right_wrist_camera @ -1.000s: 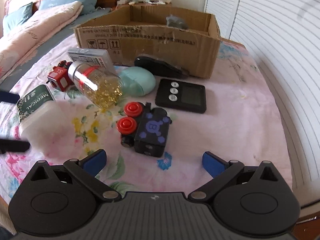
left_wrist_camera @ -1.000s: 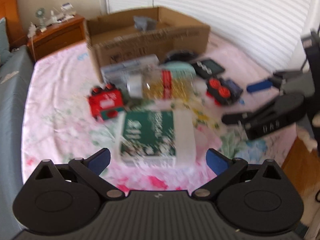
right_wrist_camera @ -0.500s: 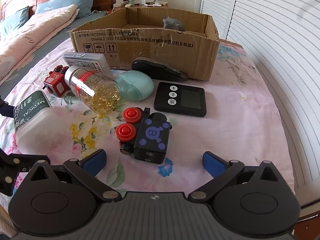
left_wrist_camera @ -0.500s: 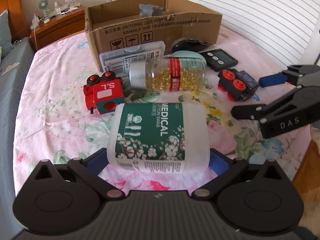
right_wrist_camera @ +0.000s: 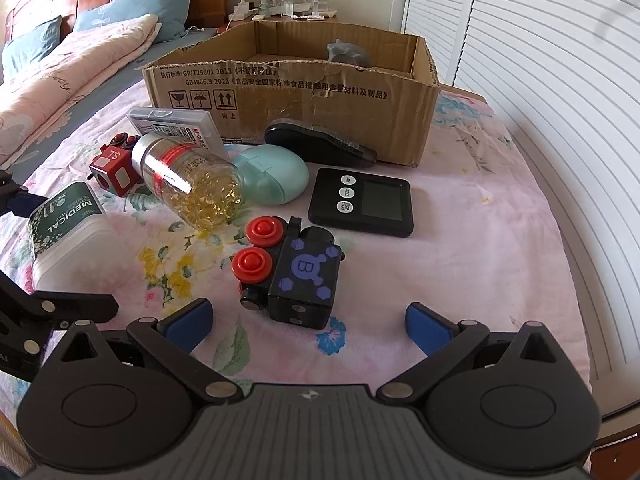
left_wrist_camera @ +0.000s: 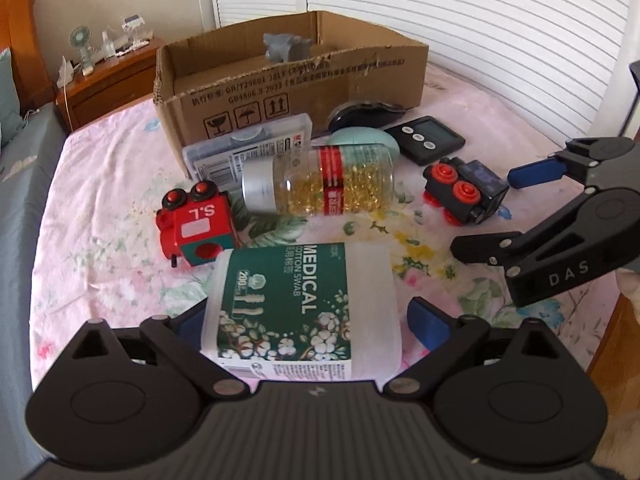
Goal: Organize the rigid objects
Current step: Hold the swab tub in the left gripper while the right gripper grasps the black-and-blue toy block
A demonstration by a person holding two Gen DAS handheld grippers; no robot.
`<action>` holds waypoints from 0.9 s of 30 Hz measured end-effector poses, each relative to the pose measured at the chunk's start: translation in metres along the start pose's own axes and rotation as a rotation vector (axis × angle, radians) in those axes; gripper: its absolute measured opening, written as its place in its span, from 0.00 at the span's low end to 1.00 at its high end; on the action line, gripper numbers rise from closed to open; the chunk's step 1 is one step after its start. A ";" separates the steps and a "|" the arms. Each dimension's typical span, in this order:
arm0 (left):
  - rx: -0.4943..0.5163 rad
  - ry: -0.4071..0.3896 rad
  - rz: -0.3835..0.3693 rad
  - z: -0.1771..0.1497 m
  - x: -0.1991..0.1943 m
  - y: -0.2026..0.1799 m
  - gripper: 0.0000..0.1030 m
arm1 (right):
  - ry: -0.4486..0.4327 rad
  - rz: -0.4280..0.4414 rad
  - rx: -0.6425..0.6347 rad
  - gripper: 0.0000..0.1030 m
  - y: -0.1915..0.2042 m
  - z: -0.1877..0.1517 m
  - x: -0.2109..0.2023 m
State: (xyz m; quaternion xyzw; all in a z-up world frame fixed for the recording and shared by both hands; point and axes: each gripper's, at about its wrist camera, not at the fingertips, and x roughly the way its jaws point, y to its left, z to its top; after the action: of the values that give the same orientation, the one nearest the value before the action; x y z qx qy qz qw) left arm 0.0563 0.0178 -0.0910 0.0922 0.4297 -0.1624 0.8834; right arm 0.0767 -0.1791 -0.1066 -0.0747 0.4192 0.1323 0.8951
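A white cotton swab tub with a green "MEDICAL" label (left_wrist_camera: 300, 308) lies on the bed between the open fingers of my left gripper (left_wrist_camera: 306, 322); a gap shows beside the right pad. It also shows in the right wrist view (right_wrist_camera: 68, 232). My right gripper (right_wrist_camera: 308, 326) is open and empty, just behind a black toy train with red buttons (right_wrist_camera: 296, 268). A clear bottle of yellow capsules (left_wrist_camera: 320, 182), a red toy block (left_wrist_camera: 196, 224), a mint case (right_wrist_camera: 272, 180), a black timer (right_wrist_camera: 362, 202) and a clear flat case (right_wrist_camera: 176, 124) lie in front of the cardboard box (right_wrist_camera: 304, 96).
A dark oblong object (right_wrist_camera: 320, 144) leans against the box front. A grey object (right_wrist_camera: 346, 54) sits inside the box. A wooden nightstand (left_wrist_camera: 108, 76) stands behind, pillows (right_wrist_camera: 80, 56) lie at the left, and louvred doors (right_wrist_camera: 540, 80) run along the right.
My left gripper moved forward, so the cotton swab tub now sits between its fingers. My right gripper edged closer to the black toy train.
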 end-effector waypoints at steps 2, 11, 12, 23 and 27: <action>-0.008 0.000 0.001 0.000 0.000 0.003 0.88 | -0.001 -0.001 0.001 1.00 0.001 0.002 0.002; -0.031 0.013 -0.009 -0.002 0.002 0.010 0.84 | 0.001 -0.029 0.033 1.00 -0.006 0.009 0.008; -0.032 0.012 -0.010 -0.002 0.002 0.010 0.84 | 0.001 -0.035 0.043 1.00 -0.010 0.009 0.007; -0.035 0.014 -0.019 -0.003 0.002 0.011 0.84 | -0.040 0.001 0.003 0.90 -0.011 0.007 0.005; -0.044 0.016 -0.023 -0.003 0.002 0.013 0.84 | -0.066 0.022 -0.001 0.76 -0.008 0.012 0.006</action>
State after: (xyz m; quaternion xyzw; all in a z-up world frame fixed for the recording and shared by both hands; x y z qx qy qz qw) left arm 0.0597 0.0310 -0.0942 0.0691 0.4412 -0.1625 0.8798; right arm 0.0910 -0.1825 -0.1034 -0.0660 0.3902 0.1448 0.9069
